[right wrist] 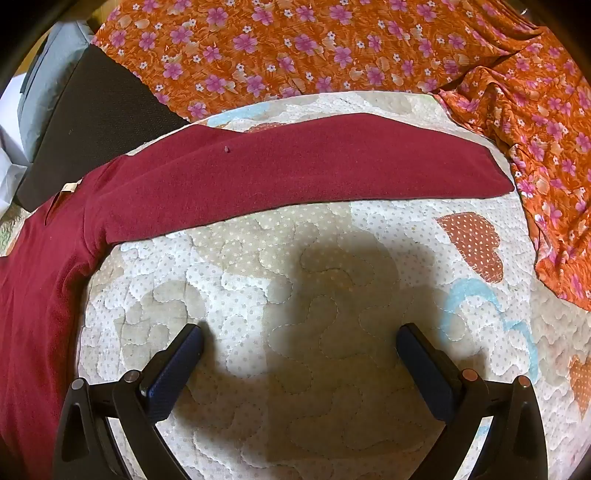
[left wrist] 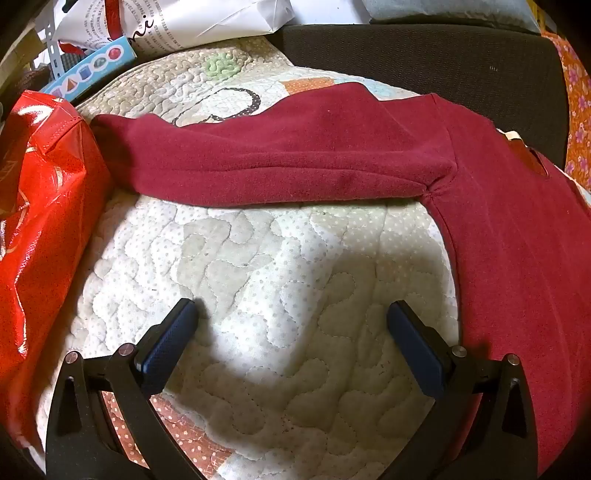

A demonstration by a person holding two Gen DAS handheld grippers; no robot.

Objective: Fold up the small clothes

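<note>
A dark red long-sleeved top (left wrist: 517, 258) lies flat on a quilted white mat (left wrist: 280, 258). In the left wrist view one sleeve (left wrist: 280, 162) stretches out to the left, with the body at the right. In the right wrist view the other sleeve (right wrist: 303, 162) stretches out to the right, with the body (right wrist: 33, 295) at the left. My left gripper (left wrist: 291, 314) is open and empty over the mat, below the sleeve. My right gripper (right wrist: 299, 338) is open and empty over the mat (right wrist: 295, 295), below its sleeve.
A shiny red bag (left wrist: 40, 229) stands at the left edge of the mat. White paper bags (left wrist: 177, 22) and a blue box (left wrist: 92, 70) lie behind it. A dark cushion (left wrist: 424, 62) lies behind the top. Orange flowered cloth (right wrist: 332, 48) covers the far and right sides.
</note>
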